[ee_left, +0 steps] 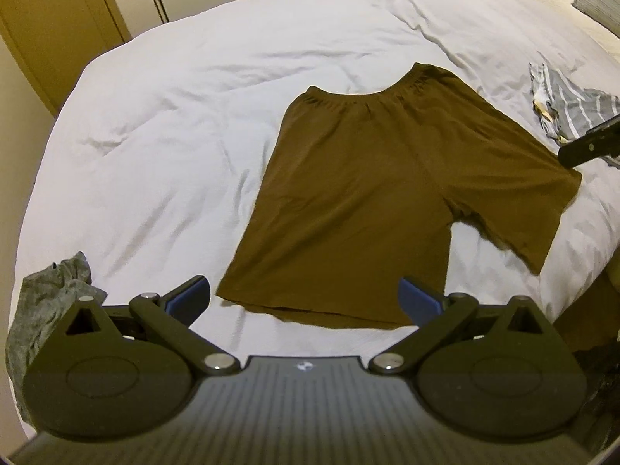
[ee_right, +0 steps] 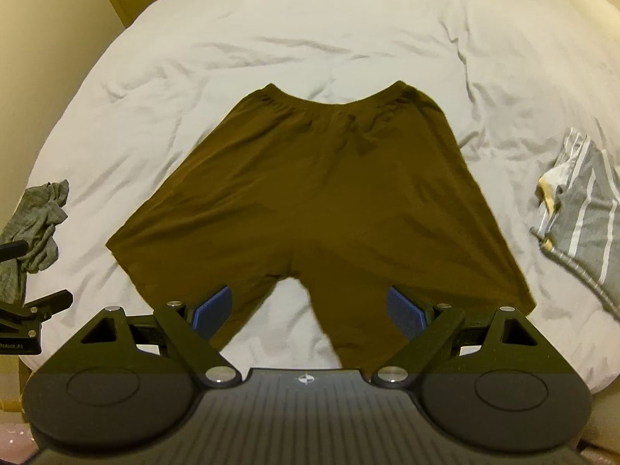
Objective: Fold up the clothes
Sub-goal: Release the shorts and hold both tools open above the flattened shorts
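Observation:
Brown shorts (ee_left: 387,178) lie spread flat on the white bed, waistband far, both legs toward me. My left gripper (ee_left: 304,296) hangs open just above the hem of the left leg, nothing between its blue pads. In the right wrist view the brown shorts (ee_right: 321,193) fill the middle. My right gripper (ee_right: 310,310) is open over the crotch gap and the right leg's hem, holding nothing. A black piece of the right gripper (ee_left: 589,143) pokes in at the right edge of the left wrist view. Part of the left gripper (ee_right: 31,310) shows at the lower left of the right wrist view.
A crumpled grey garment (ee_left: 46,302) (ee_right: 35,209) sits at the bed's near left corner. A grey-and-white striped garment (ee_left: 569,104) (ee_right: 581,201) lies to the right of the shorts. The white duvet (ee_left: 193,97) is wrinkled. A wooden door (ee_left: 66,4) and wardrobe stand beyond the bed.

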Demonstrator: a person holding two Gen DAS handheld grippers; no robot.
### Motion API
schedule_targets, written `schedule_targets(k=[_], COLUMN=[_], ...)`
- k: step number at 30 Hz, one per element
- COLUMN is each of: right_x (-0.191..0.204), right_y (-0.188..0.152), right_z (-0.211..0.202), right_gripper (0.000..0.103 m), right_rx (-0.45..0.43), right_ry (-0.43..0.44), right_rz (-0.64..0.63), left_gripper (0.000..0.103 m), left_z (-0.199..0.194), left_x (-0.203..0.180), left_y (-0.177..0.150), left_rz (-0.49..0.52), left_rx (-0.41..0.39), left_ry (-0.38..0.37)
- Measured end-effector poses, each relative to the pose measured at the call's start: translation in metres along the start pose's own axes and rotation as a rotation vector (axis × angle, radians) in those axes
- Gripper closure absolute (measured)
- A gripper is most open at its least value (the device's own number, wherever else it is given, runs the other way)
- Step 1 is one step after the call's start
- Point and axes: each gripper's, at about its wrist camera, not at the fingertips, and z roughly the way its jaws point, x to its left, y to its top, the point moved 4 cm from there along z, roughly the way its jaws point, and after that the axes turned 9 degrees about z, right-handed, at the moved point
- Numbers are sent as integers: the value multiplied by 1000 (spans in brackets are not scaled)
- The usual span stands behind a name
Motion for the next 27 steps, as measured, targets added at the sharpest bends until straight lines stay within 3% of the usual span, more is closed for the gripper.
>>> schedule_targets(k=[9, 15, 22, 27], right_x=[27, 21, 26, 43], right_y=[-21, -23, -8, -9], right_z=[-3, 2, 24, 43], right_gripper=[15, 15, 15, 15], right_rx=[13, 45, 66, 94], right_ry=[-38, -45, 28, 79], right_rz=[-17, -34, -97, -159], left_gripper=[1, 1, 1, 1], left_z=[3, 12, 19, 21], left_x=[28, 30, 49, 71], left_y=[-22, -25, -20, -17], left_rz=[-8, -45, -123, -98], left_rx=[-1, 17, 73, 105], left_ry=[-13, -21, 1, 52])
